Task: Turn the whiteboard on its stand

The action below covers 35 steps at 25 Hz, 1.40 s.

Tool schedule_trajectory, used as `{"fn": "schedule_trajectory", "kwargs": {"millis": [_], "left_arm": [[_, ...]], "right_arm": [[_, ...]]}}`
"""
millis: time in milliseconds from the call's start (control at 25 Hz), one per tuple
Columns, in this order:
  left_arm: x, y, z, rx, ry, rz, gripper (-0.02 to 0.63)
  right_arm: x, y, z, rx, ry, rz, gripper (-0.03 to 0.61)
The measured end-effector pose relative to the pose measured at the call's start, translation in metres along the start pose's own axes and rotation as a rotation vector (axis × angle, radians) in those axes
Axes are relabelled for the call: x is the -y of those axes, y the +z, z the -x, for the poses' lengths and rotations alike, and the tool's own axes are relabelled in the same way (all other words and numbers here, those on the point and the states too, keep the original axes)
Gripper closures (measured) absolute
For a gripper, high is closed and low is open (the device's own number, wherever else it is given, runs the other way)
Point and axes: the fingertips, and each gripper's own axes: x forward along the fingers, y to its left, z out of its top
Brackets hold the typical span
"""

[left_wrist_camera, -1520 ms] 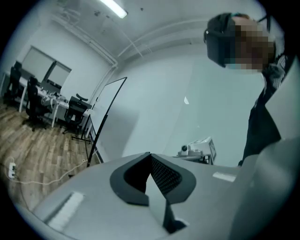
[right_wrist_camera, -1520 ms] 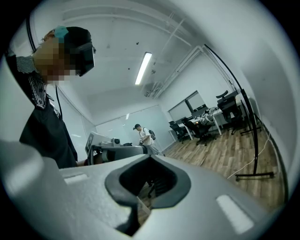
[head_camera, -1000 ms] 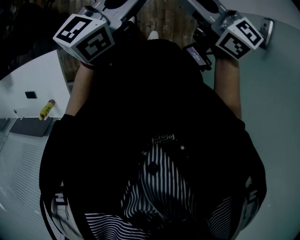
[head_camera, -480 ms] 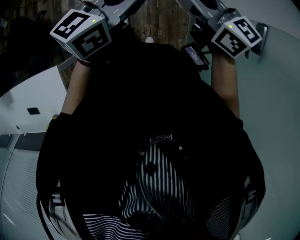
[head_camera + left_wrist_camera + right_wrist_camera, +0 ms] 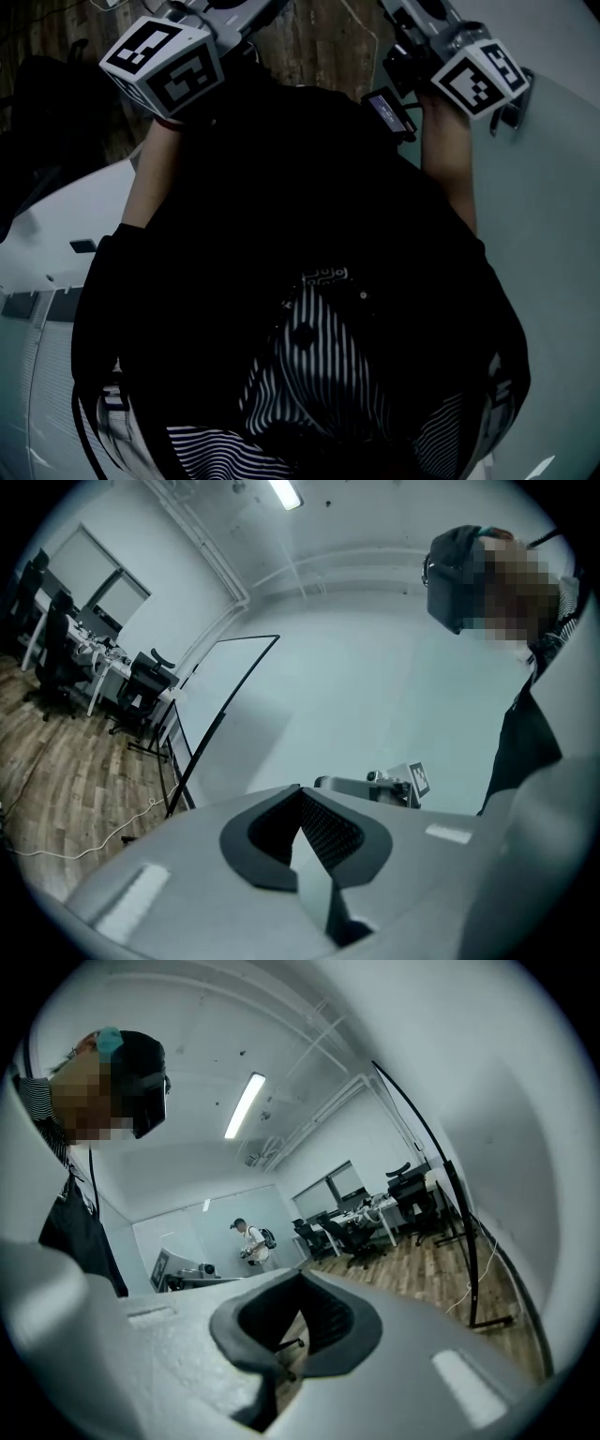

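Note:
The whiteboard's pale face [image 5: 534,1147] fills the right of the right gripper view, with its black frame [image 5: 441,1171] running down to a stand foot [image 5: 489,1321] on the wood floor. In the left gripper view a black-framed board [image 5: 230,700] stands at the left. Neither gripper touches a board. My left gripper [image 5: 302,794] and right gripper [image 5: 298,1288] both point level, jaws together with nothing between them. In the head view only their marker cubes show, left [image 5: 164,66] and right [image 5: 478,80], held up at the top over a black apron; the jaws are out of that frame.
Pale panels flank the person in the head view, one at the left [image 5: 56,216] and one at the right [image 5: 553,234]. Desks and office chairs [image 5: 375,1222] stand at the back, with a person [image 5: 251,1239] there. A cable [image 5: 84,841] lies on the floor.
In the head view the left pale panel has slid down and left, and the yellow marker on it is hidden behind the sleeve. Both marker cubes stay near the top.

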Motion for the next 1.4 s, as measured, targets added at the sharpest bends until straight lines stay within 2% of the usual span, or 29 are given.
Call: {"fn": "schedule_trajectory", "kwargs": {"millis": [280,480,680,960,1120,1200,1320,1400], "left_arm": [[0.003,-0.007,0.015,-0.037,0.098,-0.080,0.612],[-0.007,0.003,0.017,-0.044,0.090,-0.111,0.612],[-0.030,0.001,0.021,-0.053,0.095,-0.088,0.612],[-0.055,-0.005,0.003,-0.081,0.021,-0.052,0.612],[-0.046,0.001,-0.007,-0.078,-0.027,-0.091,0.612],[-0.051,0.003,-0.030,-0.095,-0.033,-0.108,0.612],[-0.083,0.014,-0.092,-0.111,0.002,-0.099,0.612],[-0.093,0.019,-0.111,-0.120,0.023,-0.096,0.614]], "right_arm": [[-0.005,-0.006,-0.002,-0.039,0.046,-0.019,0.577],[-0.010,0.000,-0.012,-0.039,0.037,0.011,0.577],[-0.002,-0.003,-0.018,-0.046,0.014,-0.008,0.577],[0.017,-0.001,-0.028,-0.038,-0.042,-0.023,0.577],[0.026,-0.001,-0.018,-0.007,-0.075,-0.035,0.577],[0.048,0.008,-0.019,0.017,-0.059,-0.053,0.577],[0.113,0.037,-0.036,0.025,-0.013,-0.072,0.577],[0.131,0.050,-0.043,0.027,0.005,-0.067,0.577]]}}
